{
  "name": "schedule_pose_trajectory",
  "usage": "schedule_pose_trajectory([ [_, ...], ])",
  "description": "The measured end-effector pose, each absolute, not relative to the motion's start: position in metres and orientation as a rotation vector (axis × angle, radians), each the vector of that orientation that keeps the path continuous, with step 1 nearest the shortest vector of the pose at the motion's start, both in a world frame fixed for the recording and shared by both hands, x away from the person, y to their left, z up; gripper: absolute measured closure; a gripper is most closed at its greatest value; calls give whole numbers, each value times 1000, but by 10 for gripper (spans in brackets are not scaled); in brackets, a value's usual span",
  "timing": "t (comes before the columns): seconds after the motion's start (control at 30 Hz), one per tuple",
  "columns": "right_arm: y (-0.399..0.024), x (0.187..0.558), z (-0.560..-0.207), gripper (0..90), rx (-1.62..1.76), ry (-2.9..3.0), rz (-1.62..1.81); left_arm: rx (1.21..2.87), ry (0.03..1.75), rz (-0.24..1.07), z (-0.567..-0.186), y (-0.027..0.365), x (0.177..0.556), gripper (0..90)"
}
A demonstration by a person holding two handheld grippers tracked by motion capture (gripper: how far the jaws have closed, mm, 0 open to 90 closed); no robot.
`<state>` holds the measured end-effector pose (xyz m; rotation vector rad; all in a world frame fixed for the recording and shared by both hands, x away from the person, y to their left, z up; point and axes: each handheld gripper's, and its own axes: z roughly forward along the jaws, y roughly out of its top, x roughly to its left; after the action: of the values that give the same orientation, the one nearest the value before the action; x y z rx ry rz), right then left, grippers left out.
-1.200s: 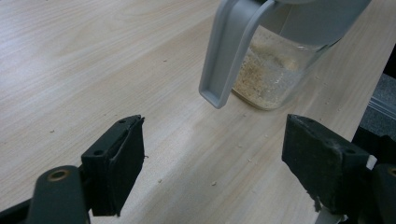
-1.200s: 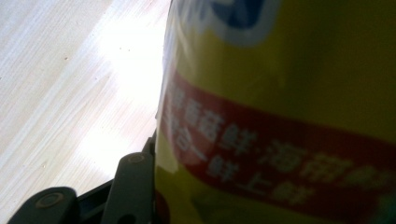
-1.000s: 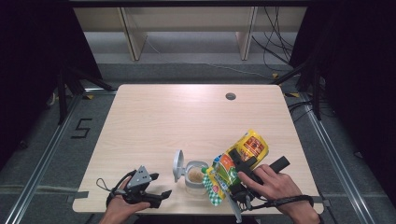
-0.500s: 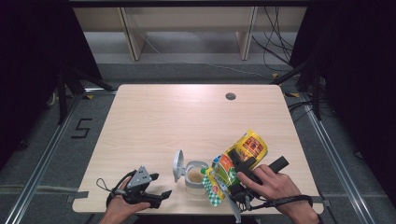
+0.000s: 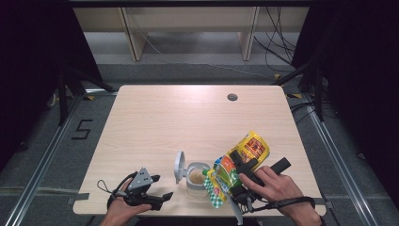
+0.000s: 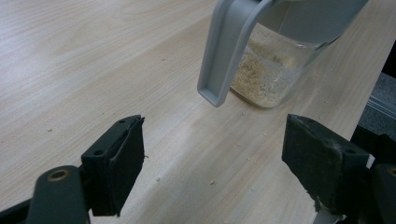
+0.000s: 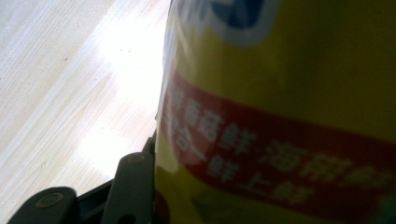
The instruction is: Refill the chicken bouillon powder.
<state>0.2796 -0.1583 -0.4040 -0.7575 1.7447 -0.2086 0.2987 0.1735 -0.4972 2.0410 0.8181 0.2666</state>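
A clear jar (image 5: 196, 179) with pale grains in its bottom stands near the table's front edge, its grey hinged lid (image 5: 179, 165) flipped open to the left. My right gripper (image 5: 235, 181) is shut on a yellow, red and green snack bag (image 5: 242, 157), which lies tilted with its lower end just right of the jar's mouth. In the right gripper view the bag (image 7: 280, 116) is pressed close against the camera. My left gripper (image 5: 162, 200) rests open on the table left of the jar. In its own view the left gripper (image 6: 210, 172) faces the jar (image 6: 266, 74) and lid (image 6: 229, 46), with nothing between the jaws.
The wooden table (image 5: 188, 122) has a round cable hole (image 5: 232, 97) at its back right. Small crumbs (image 6: 212, 182) lie on the wood near the jar. A pale shelf unit (image 5: 188, 28) stands behind the table.
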Motion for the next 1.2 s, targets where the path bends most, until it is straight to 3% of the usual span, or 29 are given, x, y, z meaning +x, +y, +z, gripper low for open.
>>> schedule_pose_trajectory([
  [1.2,-160,280,-404,560,-746,1756,-199,2039,828,264,-497,173,298,205],
])
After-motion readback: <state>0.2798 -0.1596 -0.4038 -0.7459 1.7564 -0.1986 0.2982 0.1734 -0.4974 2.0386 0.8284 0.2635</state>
